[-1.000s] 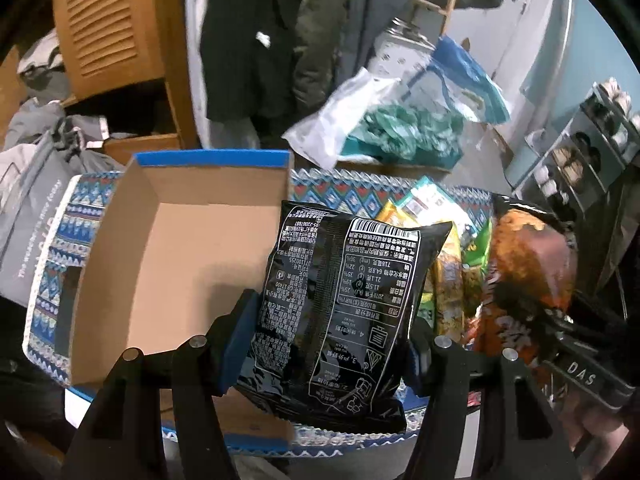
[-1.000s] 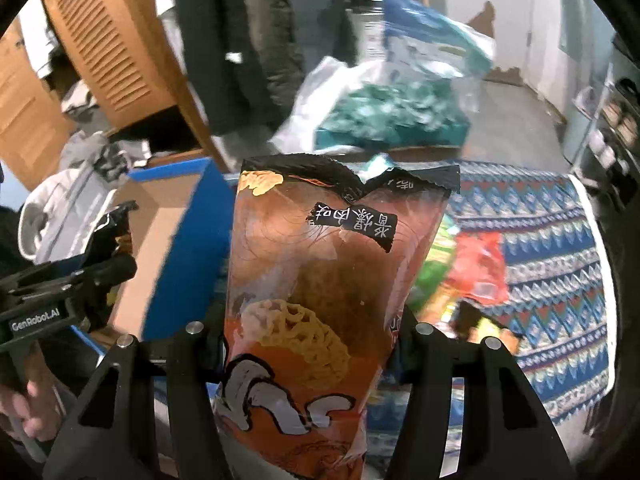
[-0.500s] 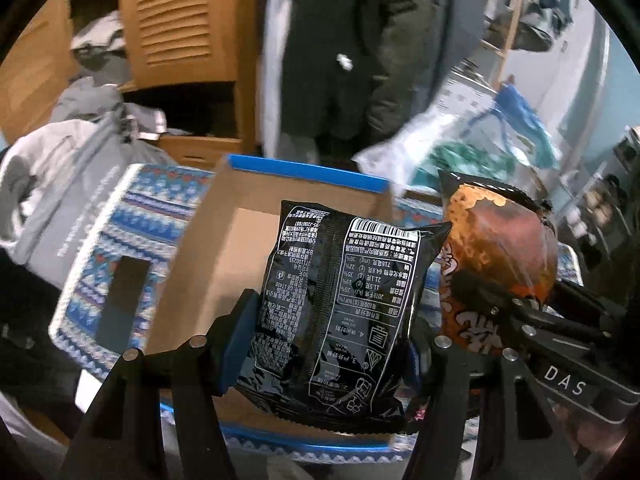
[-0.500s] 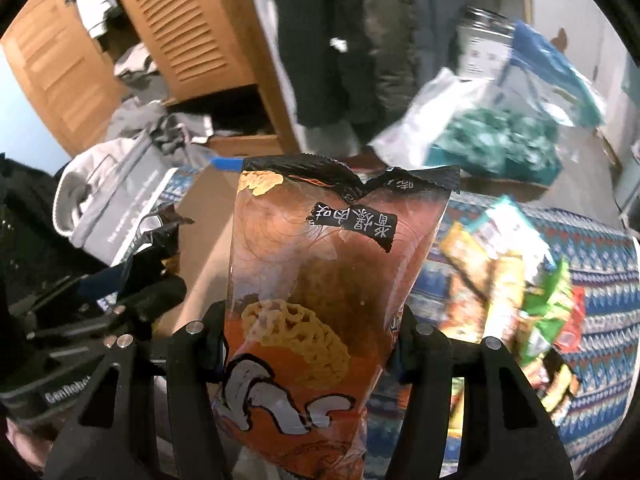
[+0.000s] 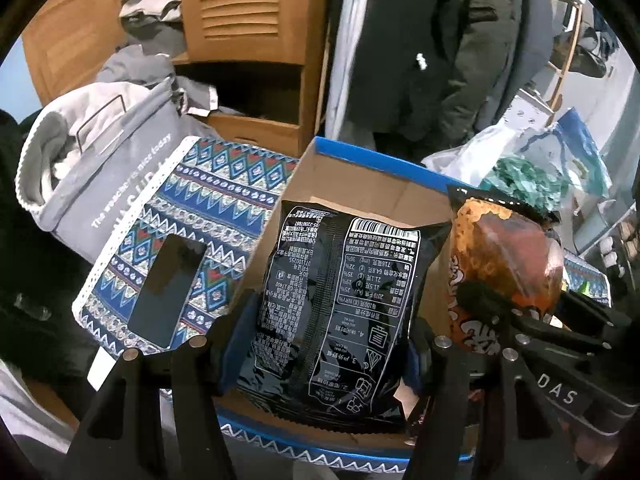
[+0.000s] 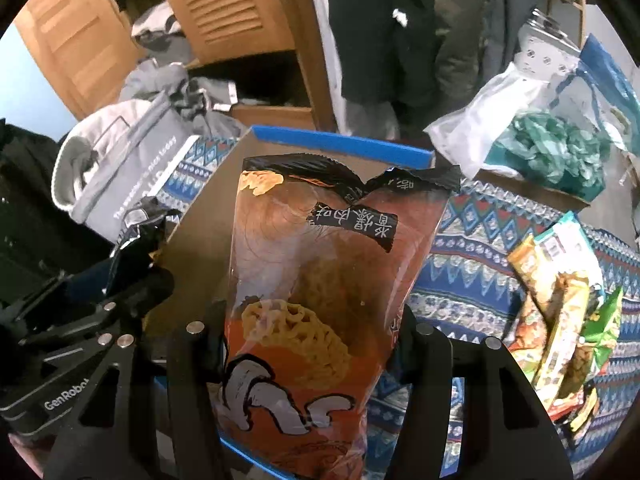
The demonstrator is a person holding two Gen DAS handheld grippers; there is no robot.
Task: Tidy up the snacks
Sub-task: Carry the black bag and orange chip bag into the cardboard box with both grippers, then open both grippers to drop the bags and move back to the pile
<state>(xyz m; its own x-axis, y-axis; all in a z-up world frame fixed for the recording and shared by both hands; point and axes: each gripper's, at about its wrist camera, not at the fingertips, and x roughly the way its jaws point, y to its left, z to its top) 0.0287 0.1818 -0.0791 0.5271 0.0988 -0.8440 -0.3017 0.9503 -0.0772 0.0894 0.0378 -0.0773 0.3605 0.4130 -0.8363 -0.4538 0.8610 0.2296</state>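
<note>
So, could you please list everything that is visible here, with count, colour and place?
black snack bag: 1, black, in left gripper over the box
orange snack bag: 1, orange, in right gripper
cardboard box: 1, brown with blue rim, on the cloth
patterned cloth: 1, blue, under the box
phone: 1, black, on cloth left of box
loose snack packets: several, mixed colours, on cloth at right
grey bag: 1, far left
left gripper: 1, black
right gripper: 1, black

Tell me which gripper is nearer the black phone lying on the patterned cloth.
Left. The left gripper hangs beside the black phone; the right gripper is across the open cardboard box.
</note>
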